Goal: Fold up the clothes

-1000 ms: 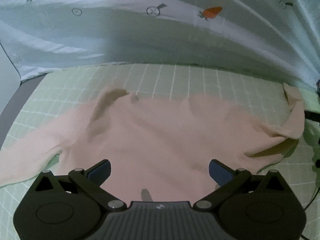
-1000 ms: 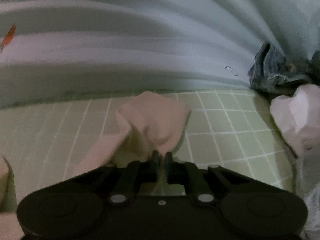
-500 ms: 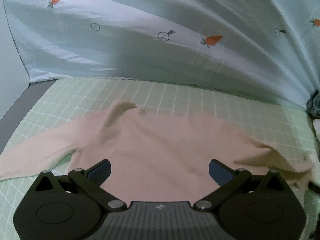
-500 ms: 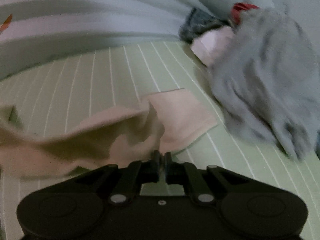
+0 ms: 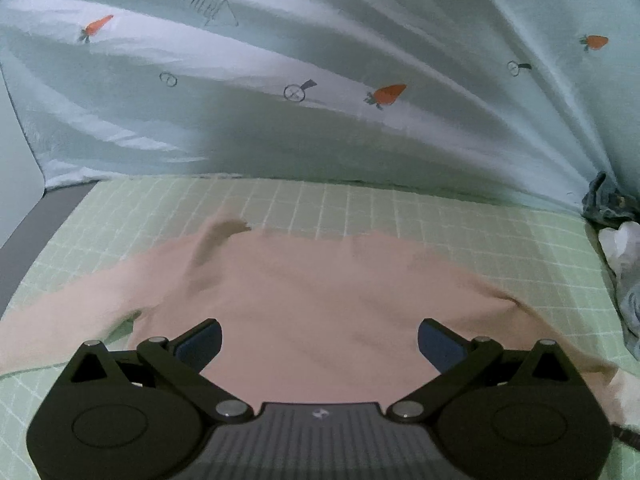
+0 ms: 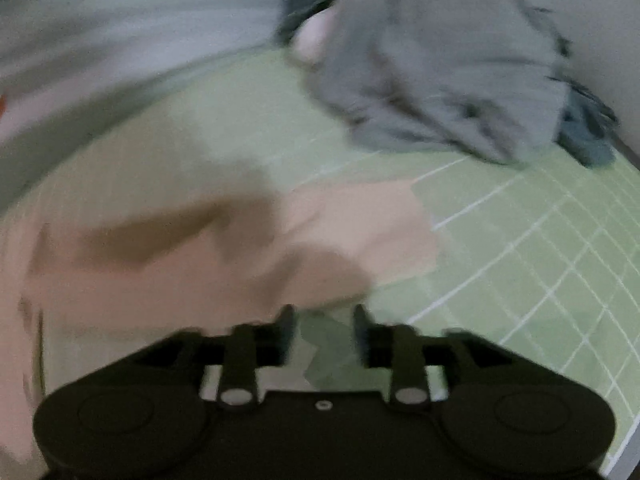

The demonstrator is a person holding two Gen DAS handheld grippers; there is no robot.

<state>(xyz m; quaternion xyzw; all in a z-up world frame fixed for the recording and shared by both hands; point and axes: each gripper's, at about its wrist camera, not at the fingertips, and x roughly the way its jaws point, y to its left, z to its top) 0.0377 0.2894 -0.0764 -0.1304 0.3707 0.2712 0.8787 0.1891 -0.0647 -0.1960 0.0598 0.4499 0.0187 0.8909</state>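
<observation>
- Green gridded mat (image 5: 360,204) under a carrot-print curtain (image 5: 280,92) forms the work surface.
- Pink top (image 5: 320,292) lies spread on it, left sleeve outstretched.
- Left gripper (image 5: 319,340) hovers over the hem, fingers spread wide.
- Right sleeve (image 6: 360,232), pinched and lifted half a second ago, now rests flat.
- Right gripper (image 6: 322,320) has parted and released it; the garment looks laid out for folding.
- Grey clothes pile (image 6: 440,68) waits right.

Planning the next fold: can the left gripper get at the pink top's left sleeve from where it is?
Probably yes: the left gripper is open above the pink top, and its left sleeve lies flat and uncovered.
</observation>
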